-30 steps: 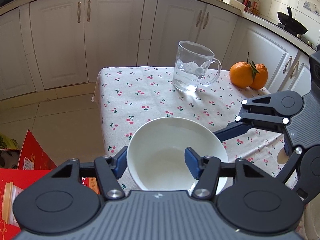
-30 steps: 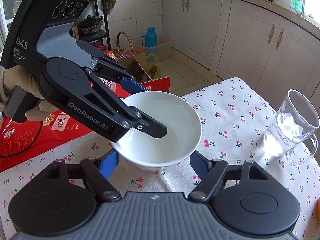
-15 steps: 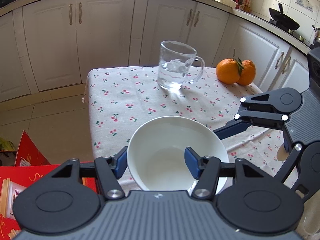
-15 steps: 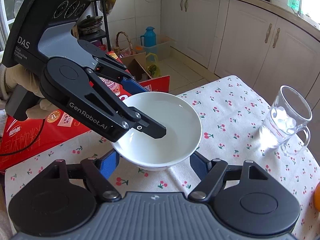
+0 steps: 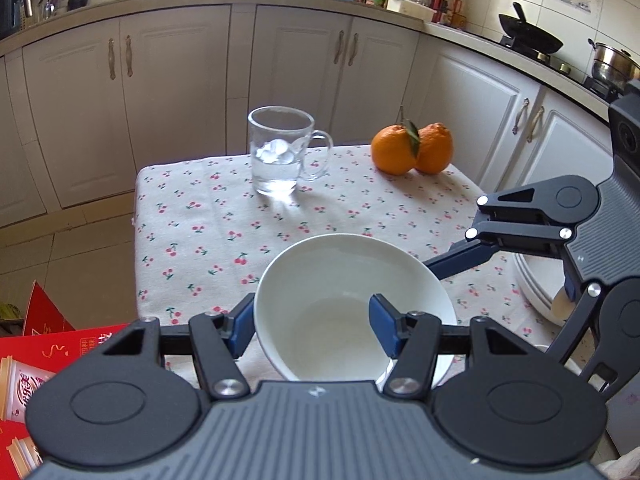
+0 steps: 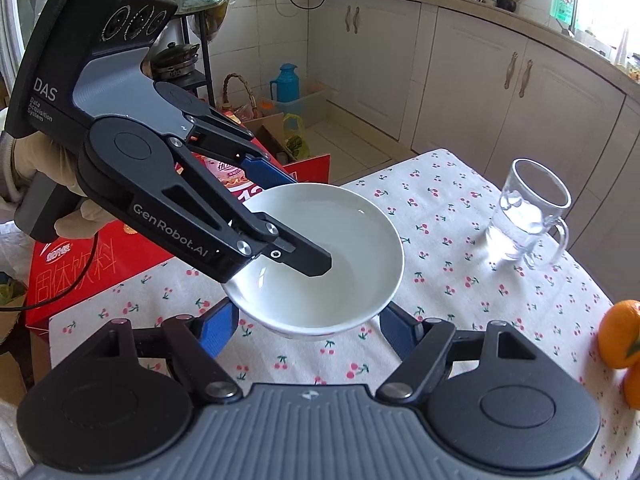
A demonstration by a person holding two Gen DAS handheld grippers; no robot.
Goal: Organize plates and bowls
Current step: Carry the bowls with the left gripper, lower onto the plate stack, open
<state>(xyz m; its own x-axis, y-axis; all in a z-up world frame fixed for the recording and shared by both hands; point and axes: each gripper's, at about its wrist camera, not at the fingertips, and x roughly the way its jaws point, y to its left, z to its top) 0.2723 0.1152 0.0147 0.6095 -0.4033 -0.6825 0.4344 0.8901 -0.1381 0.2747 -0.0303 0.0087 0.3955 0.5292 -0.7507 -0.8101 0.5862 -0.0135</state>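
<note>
The left tongs [image 5: 312, 326] pinch the near wall of the white bowl [image 5: 352, 304], one blue pad outside, one inside. The right tongs [image 6: 304, 322] straddle the bowl's base low in their view; whether their pads press it I cannot tell. Since a second ago the bowl has risen clear of the bench [image 5: 208, 216], and the glass mug [image 5: 280, 152] and oranges [image 5: 412, 148] sit higher in frame: the carry looks under way. The bowl is smooth, glossy and round; the bench wears a matte cherry-print cloth; the mug is clear glass.
</note>
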